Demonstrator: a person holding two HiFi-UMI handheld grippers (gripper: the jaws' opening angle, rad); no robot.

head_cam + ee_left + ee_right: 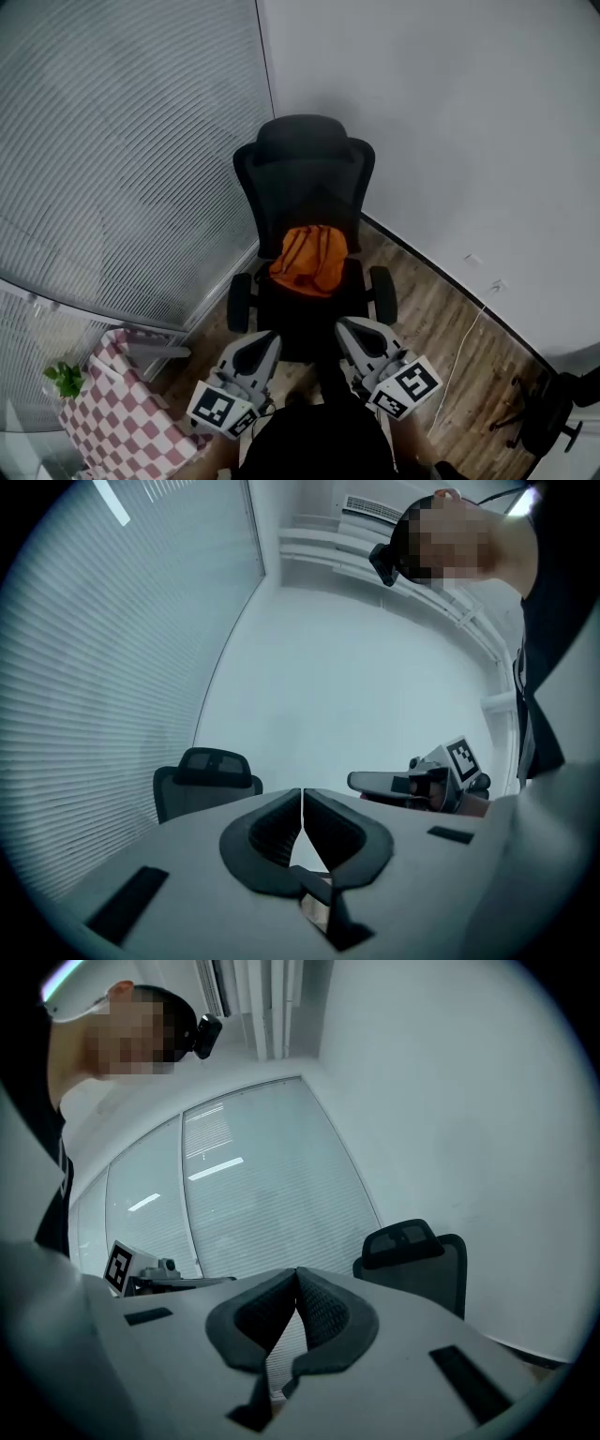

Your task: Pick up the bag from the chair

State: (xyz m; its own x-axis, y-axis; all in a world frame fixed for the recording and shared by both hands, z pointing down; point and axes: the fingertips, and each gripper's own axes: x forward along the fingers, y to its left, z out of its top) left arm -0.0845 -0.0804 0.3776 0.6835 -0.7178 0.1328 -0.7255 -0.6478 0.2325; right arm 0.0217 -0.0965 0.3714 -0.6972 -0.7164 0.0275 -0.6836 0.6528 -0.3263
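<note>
An orange bag (pixel 309 259) lies on the seat of a black office chair (pixel 305 178) in the room's corner, leaning against the backrest. My left gripper (pixel 260 344) and right gripper (pixel 358 335) hover side by side in front of the seat, short of the bag, both shut with nothing between the jaws. In the left gripper view the tips (pixel 302 794) meet, with the chair's headrest (pixel 208 764) beyond at the left. The right gripper view shows the closed tips (pixel 296 1273) and the chair back (pixel 417 1258) at the right. Neither gripper view shows the bag.
Window blinds (pixel 122 141) cover the wall at the left; a plain white wall (pixel 450 122) stands at the right. A red-and-white checkered cloth (pixel 117 403) with a small green plant (pixel 64 378) sits at lower left. A white cable (pixel 464 352) runs over the wood floor; another dark chair base (pixel 553 412) sits at lower right.
</note>
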